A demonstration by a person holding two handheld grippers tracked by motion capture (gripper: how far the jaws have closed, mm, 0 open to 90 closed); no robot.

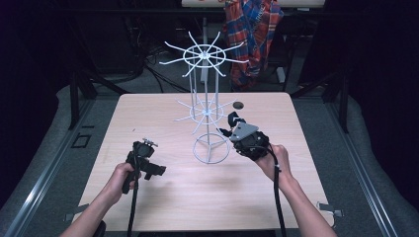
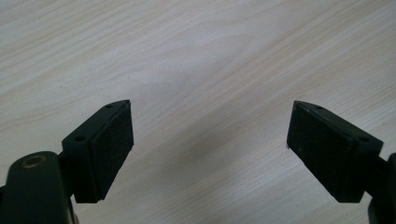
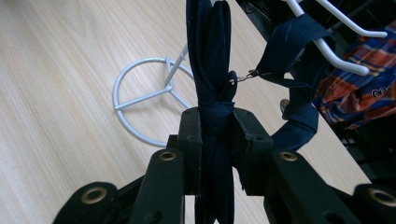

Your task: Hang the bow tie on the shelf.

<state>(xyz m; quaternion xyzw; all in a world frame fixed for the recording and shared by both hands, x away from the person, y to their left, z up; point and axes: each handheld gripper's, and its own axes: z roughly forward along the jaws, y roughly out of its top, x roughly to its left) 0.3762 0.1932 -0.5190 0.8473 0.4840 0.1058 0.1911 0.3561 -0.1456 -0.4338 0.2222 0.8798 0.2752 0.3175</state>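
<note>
- The navy fabric strap (image 3: pixel 212 56), soft, light and floppy, is clamped by the right gripper (image 3: pixel 215 133) beside the white wire rack (image 1: pixel 205 98).
- It is best held near its knot.
- The left gripper (image 2: pixel 210 135) is spread wide, holding nothing.

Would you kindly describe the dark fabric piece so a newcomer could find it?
Start at the white wire stand on the wooden table. Beside its lower arms, the right tongs clamp a navy strap, the sole cloth item there.
</note>
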